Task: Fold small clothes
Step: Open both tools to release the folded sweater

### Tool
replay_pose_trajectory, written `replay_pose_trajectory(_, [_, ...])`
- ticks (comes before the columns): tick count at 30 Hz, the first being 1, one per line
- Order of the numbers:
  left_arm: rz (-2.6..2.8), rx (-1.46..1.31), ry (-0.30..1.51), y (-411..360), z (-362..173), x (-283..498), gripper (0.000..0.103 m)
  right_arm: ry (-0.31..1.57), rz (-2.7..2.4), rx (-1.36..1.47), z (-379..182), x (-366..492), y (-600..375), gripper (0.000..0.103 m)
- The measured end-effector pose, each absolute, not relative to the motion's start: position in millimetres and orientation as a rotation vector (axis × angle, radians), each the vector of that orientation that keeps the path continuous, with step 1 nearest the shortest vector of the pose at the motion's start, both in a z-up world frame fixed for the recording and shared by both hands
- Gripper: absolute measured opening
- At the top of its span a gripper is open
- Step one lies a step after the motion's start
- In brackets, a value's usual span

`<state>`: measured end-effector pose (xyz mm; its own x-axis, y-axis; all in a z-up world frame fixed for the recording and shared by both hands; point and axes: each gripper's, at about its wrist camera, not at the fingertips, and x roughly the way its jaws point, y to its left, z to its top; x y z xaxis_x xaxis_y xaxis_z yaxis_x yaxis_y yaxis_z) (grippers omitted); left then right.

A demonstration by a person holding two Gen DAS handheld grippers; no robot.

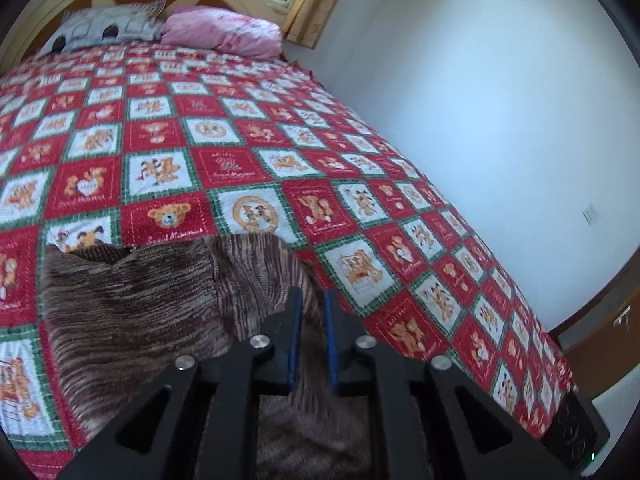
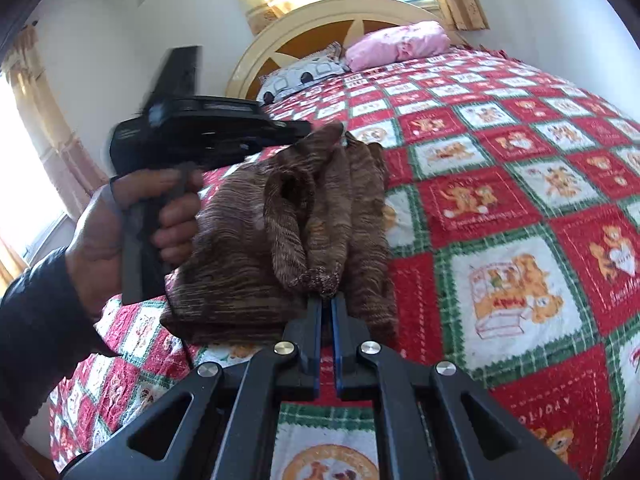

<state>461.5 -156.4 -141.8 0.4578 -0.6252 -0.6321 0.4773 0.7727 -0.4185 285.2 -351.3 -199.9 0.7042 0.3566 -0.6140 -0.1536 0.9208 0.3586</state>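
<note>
Meanwhile, brown knit on the bear quilt

Right gripper [image 2: 326, 304] pinches the brown knitted garment [image 2: 280, 232] by a cuff; left gripper [image 1: 310, 300] stands slightly parted around its cloth, above a quilt [image 1: 240, 140] lettered "Sweet Memories" and "Holiday"

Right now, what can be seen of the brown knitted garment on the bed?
The brown knitted garment is streaky, ribbed, soft-looking knit, bunched into hanging folds above the teddy-bear quilt. The right gripper is shut on a rolled lower edge. The left gripper straddles another fold, slightly parted; whether its pads press is unclear.
</note>
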Motion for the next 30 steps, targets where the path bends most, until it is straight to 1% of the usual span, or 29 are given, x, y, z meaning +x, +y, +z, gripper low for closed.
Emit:
replay_pose_trajectory(1, [-0.679,-0.163,0.829,-152.9,-137.0,452.4,0.024,0.735,0.277,0.307,-200.2,283.6,-355.3,0.004])
replay_pose_trajectory(2, [-0.667,-0.132,0.796,-146.4,-132.4,441.3,0.039,0.728,0.266,0.331,-201.0,282.6,-361.2,0.004])
replay_pose_trajectory(3, [-0.653,-0.109,0.769,-139.6,-129.7,431.9,0.046,0.728,0.257,0.349,-202.0,282.5,-365.7,0.005])
replay_pose_trajectory(4, [-0.621,-0.076,0.732,-128.8,-128.0,417.3,0.058,0.729,0.248,0.368,-203.5,282.4,-370.1,0.005])
replay_pose_trajectory(5, [-0.588,-0.050,0.719,-122.4,-128.5,409.1,0.063,0.727,0.249,0.382,-203.9,282.3,-372.4,0.005])
replay_pose_trajectory(7, [-0.553,0.003,0.696,-107.6,-133.4,387.1,0.063,0.705,0.249,0.391,-202.4,279.5,-374.2,0.006])
replay_pose_trajectory(8, [-0.529,0.029,0.680,-98.9,-137.9,373.3,0.064,0.687,0.253,0.384,-199.1,276.6,-372.8,0.018])
replay_pose_trajectory(9, [-0.504,0.052,0.674,-93.6,-143.7,365.1,0.065,0.674,0.260,0.376,-196.5,275.1,-371.5,0.053])
replay_pose_trajectory(10, [-0.483,0.070,0.676,-87.3,-150.8,356.8,0.066,0.653,0.271,0.367,-192.1,273.1,-369.6,0.070])
replay_pose_trajectory(11, [-0.470,0.075,0.685,-82.4,-157.8,352.2,0.066,0.627,0.288,0.362,-186.9,271.7,-368.0,0.077])
replay_pose_trajectory(14, [-0.449,0.052,0.751,-73.2,-180.0,350.3,0.066,0.611,0.312,0.291,-170.4,279.8,-354.1,0.075])
replay_pose_trajectory(16, [-0.446,0.001,0.799,-68.9,-193.2,354.7,0.066,0.650,0.326,0.267,-162.2,298.1,-342.9,0.057])
replay_pose_trajectory(17, [-0.456,-0.010,0.814,-66.8,-196.1,353.2,0.066,0.672,0.340,0.272,-161.4,305.7,-339.3,0.037])
replay_pose_trajectory(18, [-0.459,-0.014,0.822,-67.3,-199.0,353.4,0.067,0.716,0.349,0.282,-163.5,317.6,-334.9,0.023])
replay_pose_trajectory(19, [-0.457,-0.010,0.815,-68.4,-199.2,352.5,0.067,0.753,0.346,0.290,-167.2,325.6,-333.2,0.018])
replay_pose_trajectory(21, [-0.471,-0.005,0.805,-70.2,-199.3,349.8,0.074,0.825,0.318,0.295,-179.9,335.1,-331.5,0.004])
replay_pose_trajectory(22, [-0.485,-0.003,0.813,-71.5,-201.7,348.3,0.080,0.863,0.277,0.284,-188.2,335.7,-332.7,0.004])
replay_pose_trajectory(23, [-0.495,-0.001,0.821,-72.1,-204.8,346.7,0.082,0.887,0.248,0.282,-195.7,332.9,-336.1,0.003])
replay_pose_trajectory(25, [-0.502,0.005,0.838,-74.2,-208.3,345.9,0.083,0.898,0.251,0.296,-205.3,323.7,-341.8,0.003])
replay_pose_trajectory(28, [-0.502,-0.019,0.849,-70.0,-210.2,348.0,0.088,0.853,0.279,0.289,-192.0,313.0,-342.2,0.004])
replay_pose_trajectory(29, [-0.506,-0.034,0.853,-67.4,-210.7,349.0,0.088,0.832,0.280,0.298,-184.9,312.5,-343.0,0.006])
replay_pose_trajectory(30, [-0.515,-0.048,0.852,-65.1,-210.7,349.1,0.088,0.811,0.274,0.301,-177.2,313.2,-343.7,0.014])
